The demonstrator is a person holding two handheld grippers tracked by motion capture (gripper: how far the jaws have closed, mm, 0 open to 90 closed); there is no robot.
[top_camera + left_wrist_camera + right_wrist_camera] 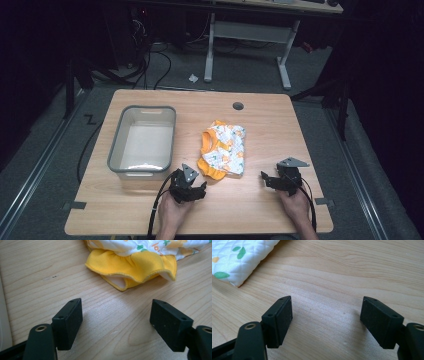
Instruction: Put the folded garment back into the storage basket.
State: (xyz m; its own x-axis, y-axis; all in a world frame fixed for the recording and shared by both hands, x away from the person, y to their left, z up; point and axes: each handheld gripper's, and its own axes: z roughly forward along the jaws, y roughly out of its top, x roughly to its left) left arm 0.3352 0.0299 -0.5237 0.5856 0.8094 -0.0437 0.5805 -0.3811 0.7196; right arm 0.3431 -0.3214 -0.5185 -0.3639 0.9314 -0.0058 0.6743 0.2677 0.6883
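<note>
Pale wooden counter seen from above, bearing a grey rectangular plastic tub at its left and, just right of the tub and apart from it, a small folded garment of white quilted cloth with green and orange print and a ruffled yellow-orange hem. The garment lies near the counter's middle, hem toward the person.

Left gripper rests low over the counter just short of the hem, jaws spread wide with bare wood between them; in the left gripper view the yellow ruffle lies ahead of the jaws, untouched. Right gripper sits well to the right of the garment, jaws likewise apart and empty; its view catches a quilted corner off to the upper left.

The step in hand appears to be the first grasp. It would go best with the left gripper advanced so one jaw slides under the ruffle along the wood, closing on all layers at once, while the right gripper swings inward to the opposite corner before any lift toward the tub.
</note>
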